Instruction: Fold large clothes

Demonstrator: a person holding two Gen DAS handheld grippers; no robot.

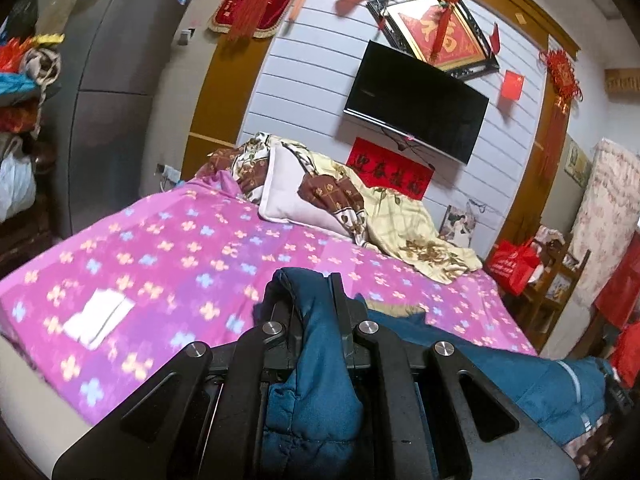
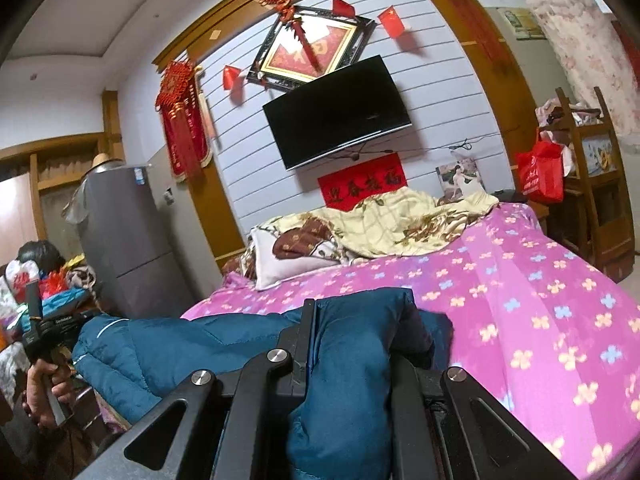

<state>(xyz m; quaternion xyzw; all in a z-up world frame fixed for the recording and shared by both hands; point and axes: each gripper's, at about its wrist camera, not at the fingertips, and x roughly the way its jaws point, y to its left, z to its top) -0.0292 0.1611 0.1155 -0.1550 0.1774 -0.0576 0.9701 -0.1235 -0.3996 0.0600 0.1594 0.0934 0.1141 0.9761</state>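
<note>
A dark teal padded jacket point(image 1: 532, 376) hangs stretched between my two grippers above the near edge of the bed. My left gripper point(image 1: 310, 292) is shut on one end of the jacket, with quilted fabric bunched between its fingers. My right gripper point(image 2: 356, 312) is shut on the other end of the jacket point(image 2: 192, 344), fabric bulging between its fingers. In the right wrist view the left gripper point(image 2: 40, 328) shows at far left, held by a hand.
The bed has a pink flowered sheet point(image 1: 180, 256), with a white pillow point(image 1: 296, 196) and a crumpled yellow-brown quilt point(image 1: 400, 216) at its head. A white folded item point(image 1: 98, 316) lies on the sheet. A grey fridge point(image 2: 128, 232), wooden shelves point(image 2: 592, 184) and a wall TV point(image 2: 336, 112) surround it.
</note>
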